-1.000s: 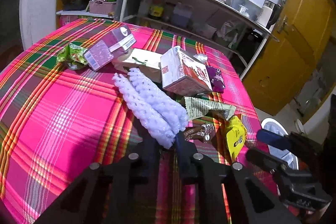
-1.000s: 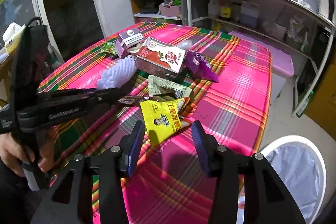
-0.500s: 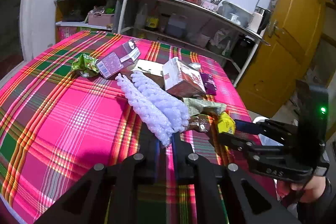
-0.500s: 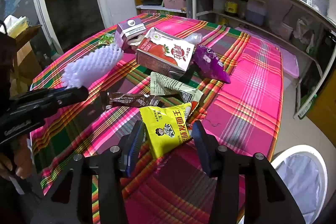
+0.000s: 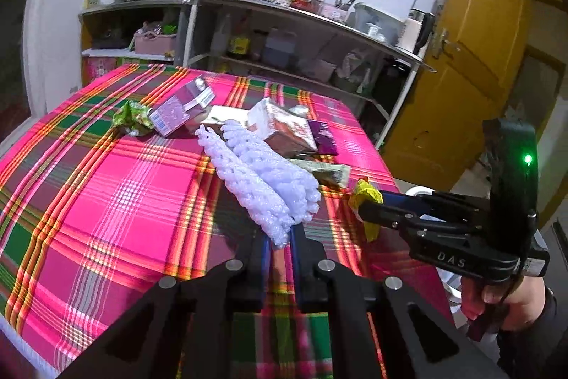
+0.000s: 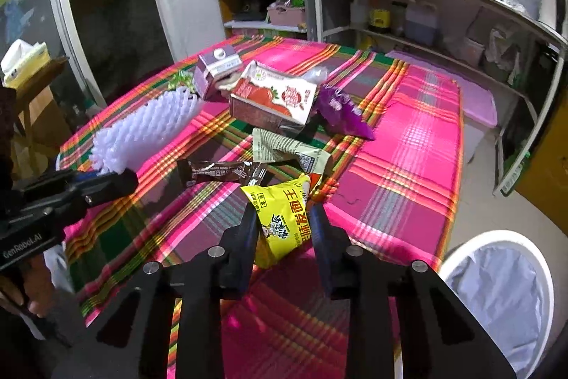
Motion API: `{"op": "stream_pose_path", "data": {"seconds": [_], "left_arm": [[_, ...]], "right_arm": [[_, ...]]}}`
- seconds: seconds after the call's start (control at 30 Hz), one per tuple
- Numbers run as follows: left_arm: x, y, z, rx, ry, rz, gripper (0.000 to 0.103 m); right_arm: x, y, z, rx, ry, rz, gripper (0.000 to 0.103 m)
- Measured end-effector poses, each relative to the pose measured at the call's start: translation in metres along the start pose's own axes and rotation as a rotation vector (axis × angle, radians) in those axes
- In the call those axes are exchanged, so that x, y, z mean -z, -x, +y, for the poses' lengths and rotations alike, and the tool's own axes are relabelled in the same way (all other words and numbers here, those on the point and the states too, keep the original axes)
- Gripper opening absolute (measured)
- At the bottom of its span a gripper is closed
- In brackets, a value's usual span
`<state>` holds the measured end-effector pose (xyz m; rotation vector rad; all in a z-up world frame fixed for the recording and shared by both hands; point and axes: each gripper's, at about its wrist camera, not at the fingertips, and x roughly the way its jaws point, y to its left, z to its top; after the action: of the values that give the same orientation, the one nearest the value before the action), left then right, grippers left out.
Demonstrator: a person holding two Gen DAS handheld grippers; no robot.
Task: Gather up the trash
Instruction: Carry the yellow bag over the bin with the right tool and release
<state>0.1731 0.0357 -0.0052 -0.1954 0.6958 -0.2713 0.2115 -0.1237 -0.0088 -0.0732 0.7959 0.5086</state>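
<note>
In the right wrist view, the left gripper reaches in from the left edge, nearly closed on the near end of a white foam net sleeve, which slants up toward the upper left over the plaid tablecloth. Right of it, at centre, lie a brown wrapper, a grey-green packet, a strawberry milk carton and a purple carton behind it, with a purple bag further right. At lower centre the right gripper is closing its jaws around a yellow snack packet, whose sides meet the pads. At the lower right stands a white bin lined with a bag, on the floor beside the table.

In the left wrist view, a green wrapper lies at the upper left of the cloth; the foam sleeve runs from the centre down into the left gripper's pinch at lower centre.
</note>
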Motion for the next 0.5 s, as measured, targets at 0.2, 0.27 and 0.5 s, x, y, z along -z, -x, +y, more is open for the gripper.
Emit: {"op": "stream_pose_path", "data": {"seconds": [0.2,0.27,0.5], "left_arm": [[0.005,0.002,-0.026,0.047,-0.053,0.010,0.010],[0.007,0.000,-0.038,0.069,-0.075,0.017,0.010],[0.011,-0.007,-0.082,0.155,-0.147,0.034,0.010]], "right_arm": [[0.016,0.036,-0.013,0.032,-0.061,-0.050,0.030],[0.021,0.046,-0.019,0.049,-0.081,-0.060,0.030],[0.052,0.085,-0.055,0.138,-0.173,-0.078,0.030]]}}
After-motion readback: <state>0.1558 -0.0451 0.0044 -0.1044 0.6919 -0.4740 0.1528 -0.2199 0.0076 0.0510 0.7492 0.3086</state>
